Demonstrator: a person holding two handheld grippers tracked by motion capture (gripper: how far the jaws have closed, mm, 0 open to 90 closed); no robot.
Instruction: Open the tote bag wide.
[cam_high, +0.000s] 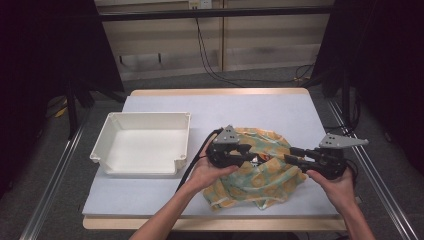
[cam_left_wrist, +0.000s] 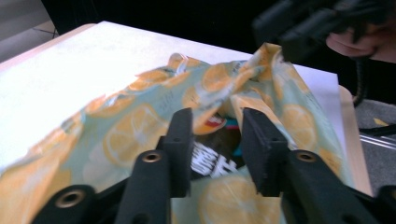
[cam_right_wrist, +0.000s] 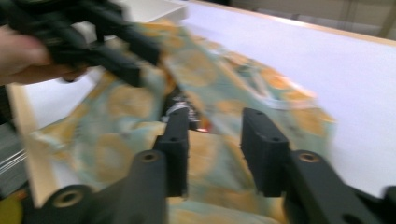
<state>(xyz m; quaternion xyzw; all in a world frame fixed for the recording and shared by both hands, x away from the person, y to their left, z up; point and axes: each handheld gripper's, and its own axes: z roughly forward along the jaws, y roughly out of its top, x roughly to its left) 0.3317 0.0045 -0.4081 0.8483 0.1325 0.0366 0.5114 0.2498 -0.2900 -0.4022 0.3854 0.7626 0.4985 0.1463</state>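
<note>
A teal cloth printed with orange slices (cam_high: 260, 177) lies crumpled on the white table, right of centre. In its folds sits a dark packet with white lettering (cam_left_wrist: 212, 161), also seen as the packet (cam_right_wrist: 180, 105) in the right gripper view. My left gripper (cam_high: 251, 154) reaches in from the left just above the cloth (cam_left_wrist: 126, 135); its jaws stand apart and the pads press on nothing. My right gripper (cam_high: 291, 153) comes from the right over the cloth (cam_right_wrist: 215, 154), jaws apart too. A raised cloth corner (cam_left_wrist: 266, 53) touches the right gripper's tips; I cannot make out a grip there.
An empty white plastic bin (cam_high: 115, 125) stands on the left part of the table (cam_high: 250, 110). The table's wooden front edge (cam_high: 200, 223) is near the forearms. Black frame posts and dark curtains flank both sides, with cables on the floor behind.
</note>
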